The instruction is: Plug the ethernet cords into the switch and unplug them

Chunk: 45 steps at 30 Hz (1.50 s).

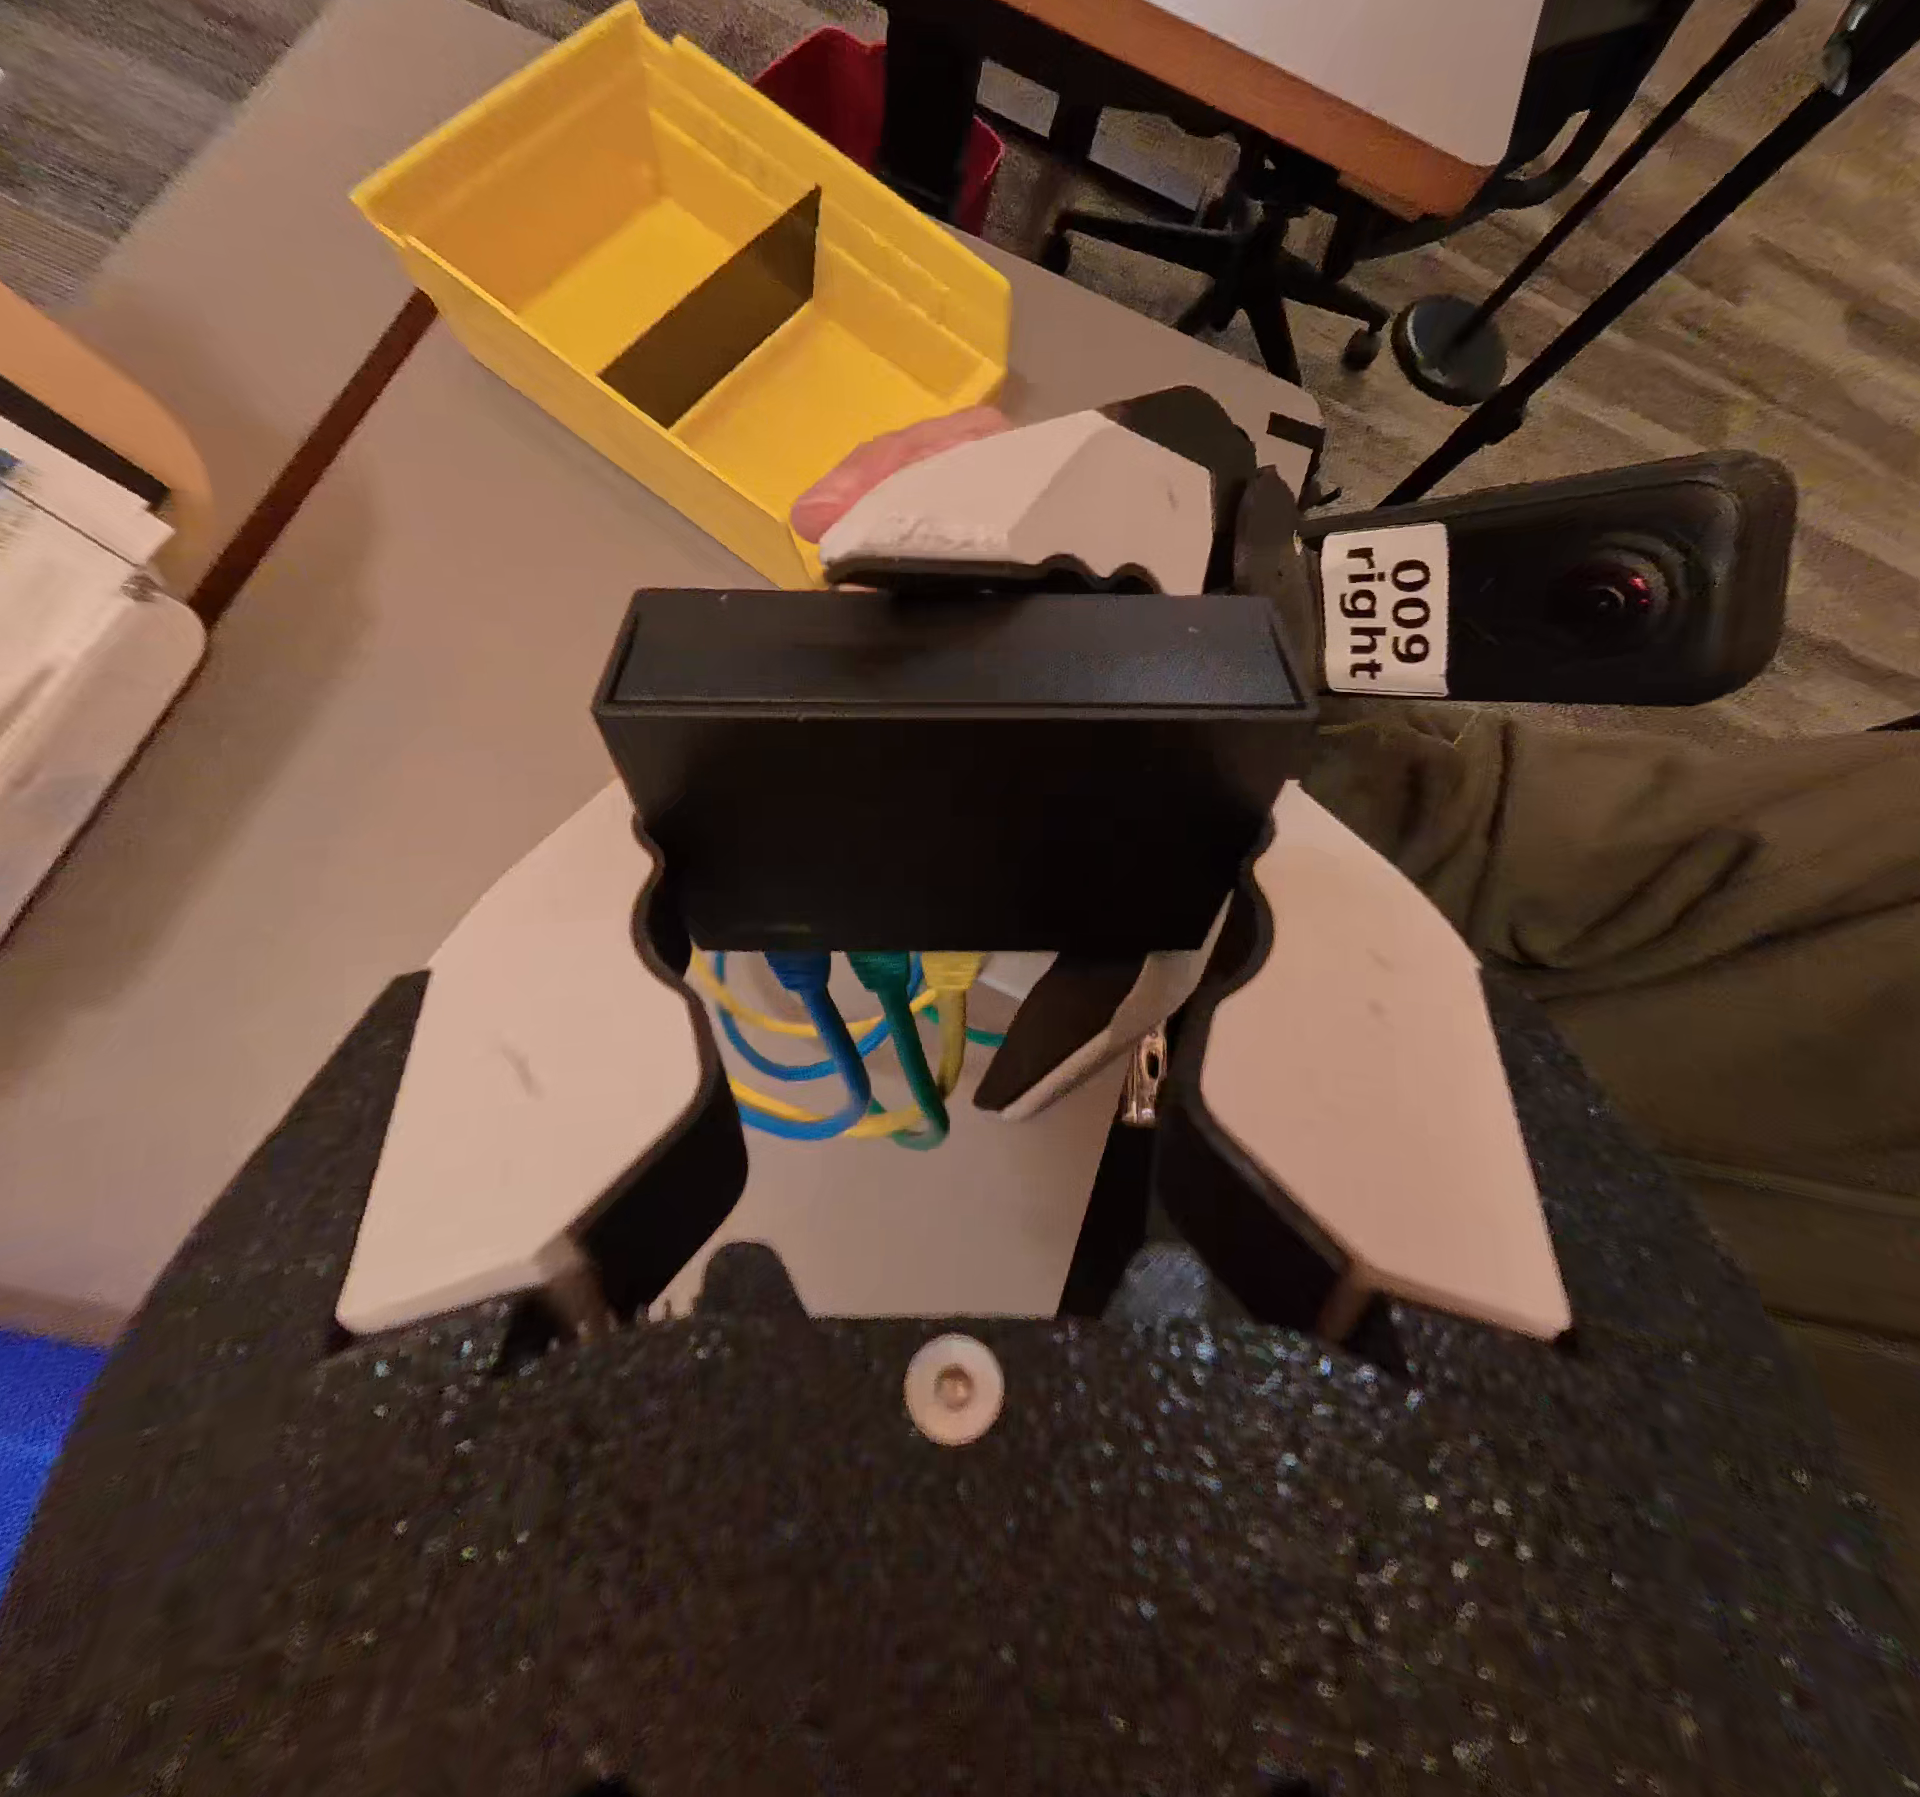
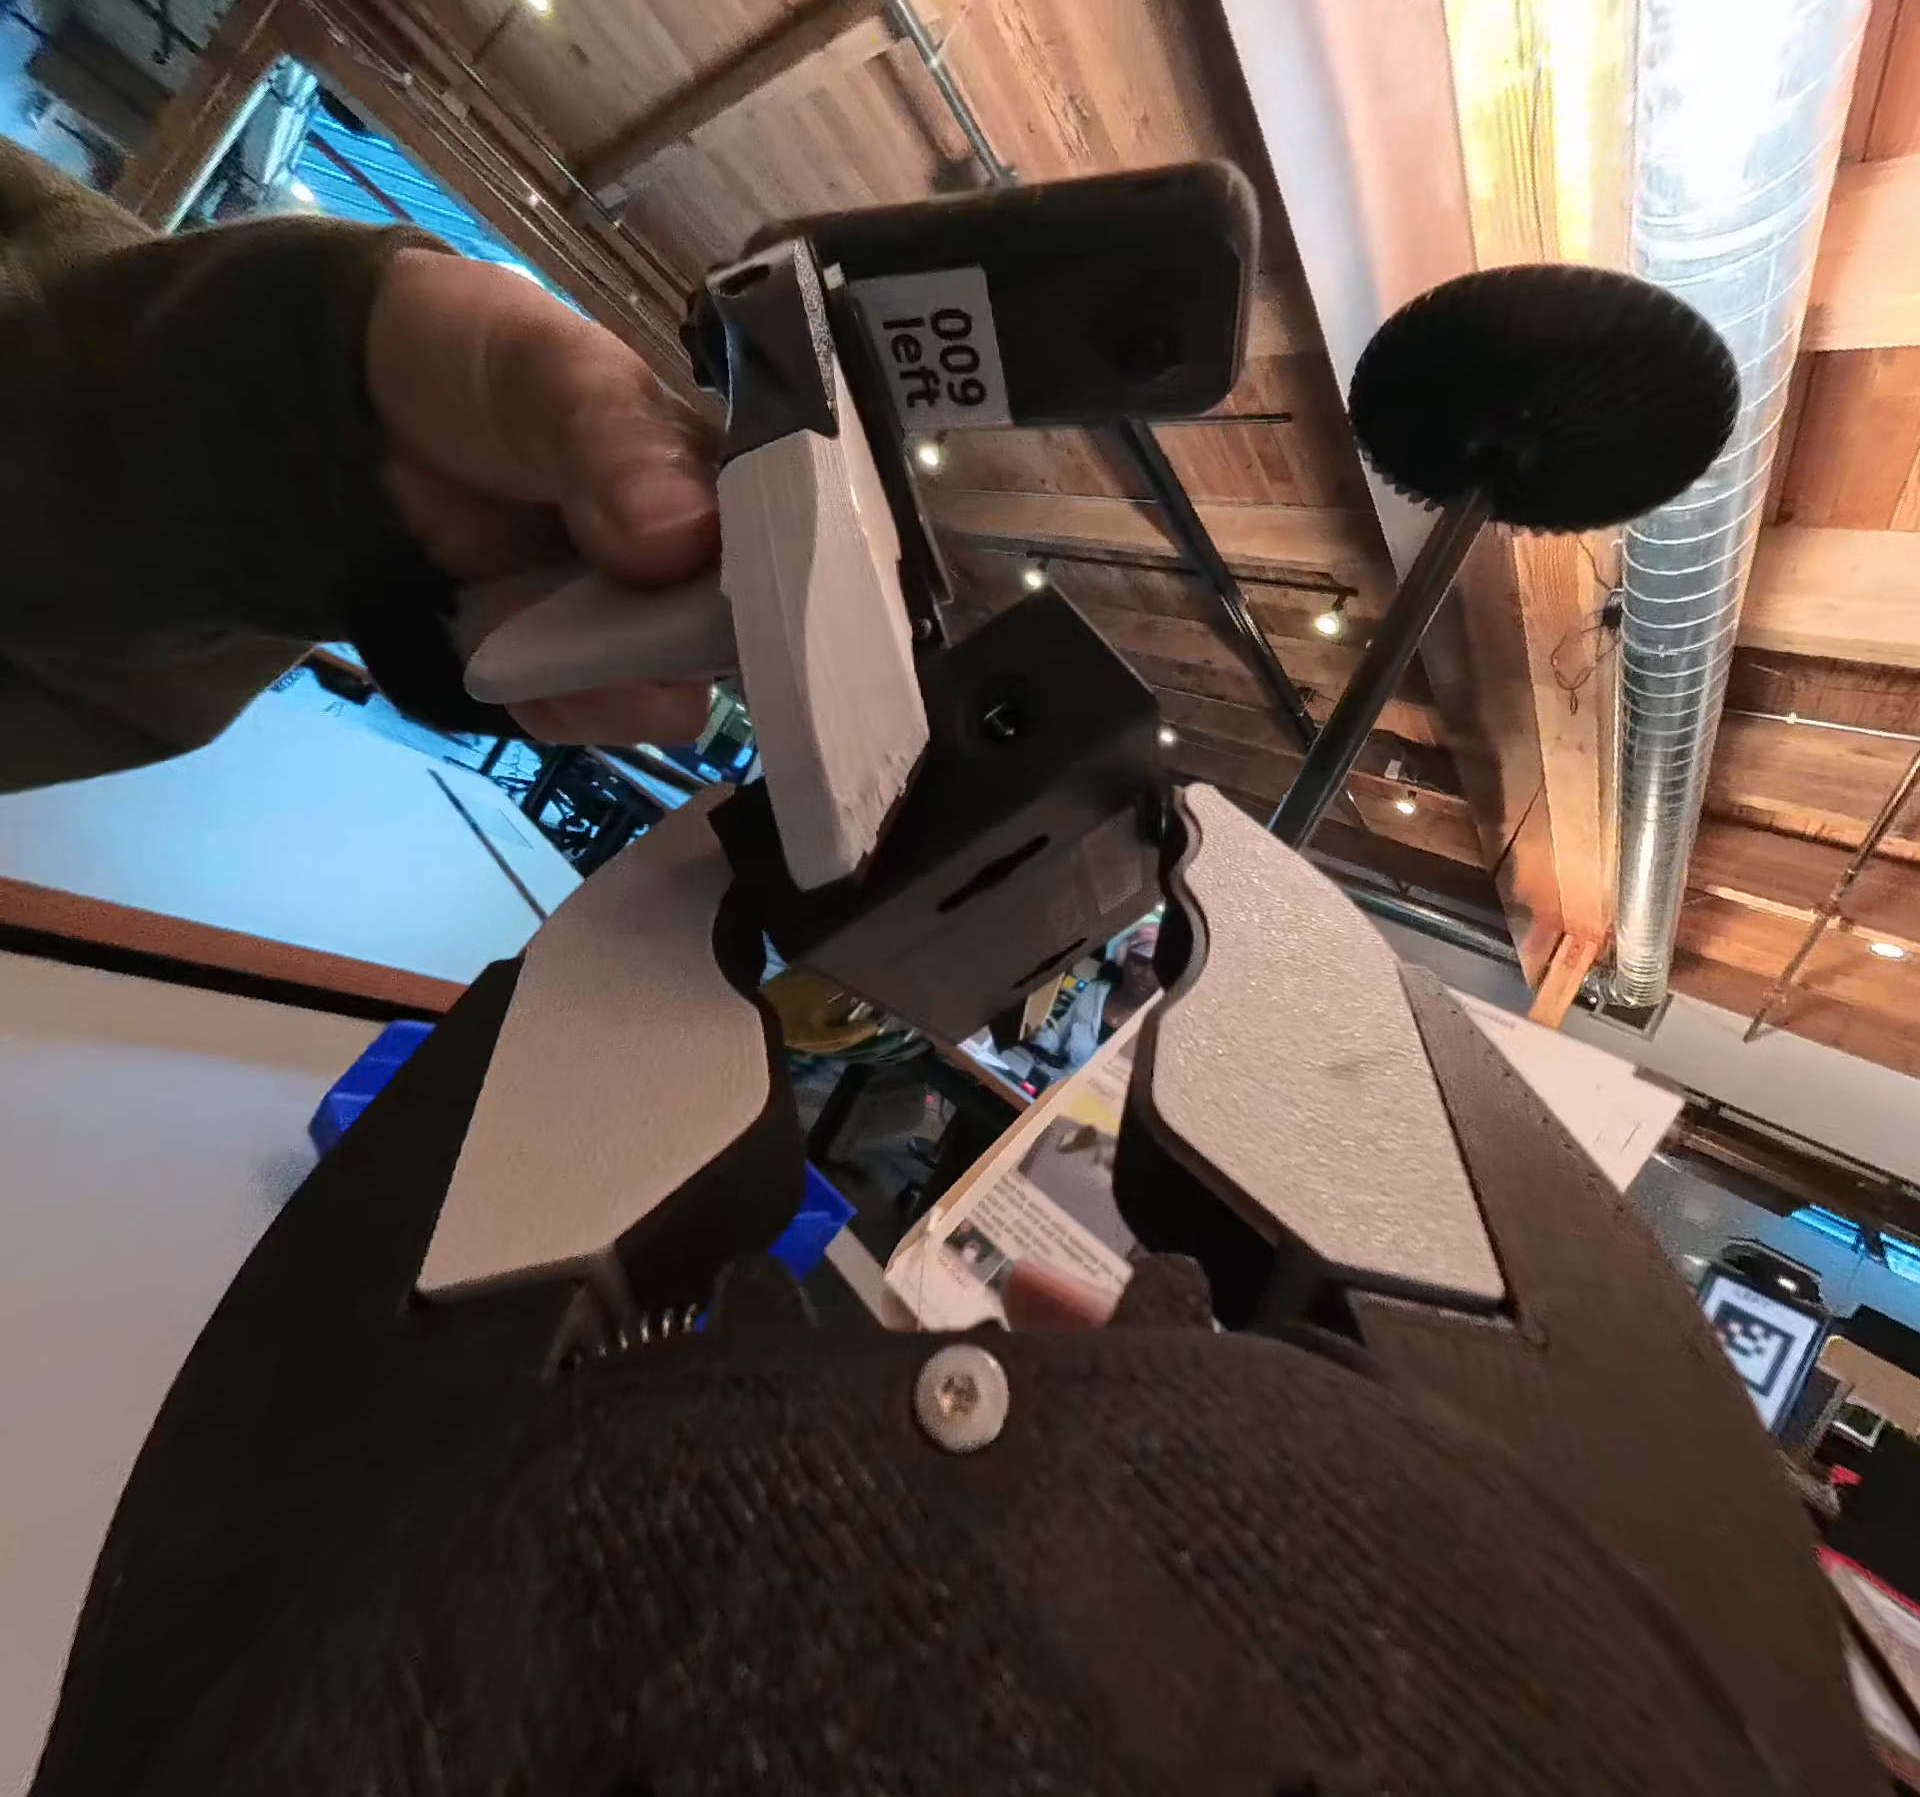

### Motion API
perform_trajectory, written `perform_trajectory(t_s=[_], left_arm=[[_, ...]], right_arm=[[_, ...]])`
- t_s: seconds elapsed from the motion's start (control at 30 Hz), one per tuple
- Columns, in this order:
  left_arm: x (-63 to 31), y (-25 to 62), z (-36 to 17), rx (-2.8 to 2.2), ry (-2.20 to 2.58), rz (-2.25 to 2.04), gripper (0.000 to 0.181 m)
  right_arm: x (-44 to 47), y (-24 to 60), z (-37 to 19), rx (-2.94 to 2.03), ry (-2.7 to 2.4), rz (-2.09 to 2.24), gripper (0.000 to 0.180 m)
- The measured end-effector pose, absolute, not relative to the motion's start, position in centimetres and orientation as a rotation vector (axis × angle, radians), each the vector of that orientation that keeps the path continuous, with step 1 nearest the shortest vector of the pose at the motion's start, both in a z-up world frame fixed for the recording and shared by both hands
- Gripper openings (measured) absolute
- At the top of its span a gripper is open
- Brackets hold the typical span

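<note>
Both grippers clamp the same black switch (image 1: 951, 771), held in the air above a beige table (image 1: 312, 708). The left gripper (image 1: 951, 874) has its two fingers closed against the switch's short ends, and the right gripper (image 2: 956, 900) pinches it from the other side, one finger on top and one below. Blue (image 1: 821, 1030), green (image 1: 904, 1030) and yellow (image 1: 951, 1009) ethernet cords hang plugged into the switch's underside, with an empty yellow bin (image 1: 686, 293) on the table beyond.

The switch (image 1: 945, 771) sits above the table (image 1: 343, 708), cords (image 1: 842, 1051) hanging beneath it, bin (image 1: 686, 282) behind.
</note>
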State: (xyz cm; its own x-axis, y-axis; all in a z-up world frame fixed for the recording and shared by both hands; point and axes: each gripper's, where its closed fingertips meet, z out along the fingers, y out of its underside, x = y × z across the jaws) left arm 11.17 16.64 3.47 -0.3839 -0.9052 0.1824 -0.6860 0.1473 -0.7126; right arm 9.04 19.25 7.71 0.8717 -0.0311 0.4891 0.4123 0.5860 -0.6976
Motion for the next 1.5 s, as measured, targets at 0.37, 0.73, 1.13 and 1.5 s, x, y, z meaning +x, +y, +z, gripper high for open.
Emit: perform_trajectory(t_s=[0.37,0.73,1.13,1.5], left_arm=[[12.1,18.2,1.7,-1.077,1.926,-1.402,0.102],[11.8,20.3,-4.2,-0.701,1.689,-1.234,0.08],[11.5,19.6,-7.4,-0.75,1.646,-1.375,0.056],[11.9,23.7,-10.0,-0.925,1.564,-1.119,0.056]], right_arm=[[13.9,17.7,1.6,-1.001,-0.19,0.379,0.072],[13.6,18.3,-0.9,-0.818,0.054,1.207,0.072],[13.0,18.9,-3.8,-0.758,0.08,1.316,0.071],[17.6,20.5,-8.8,-1.128,0.193,0.948,0.06]])
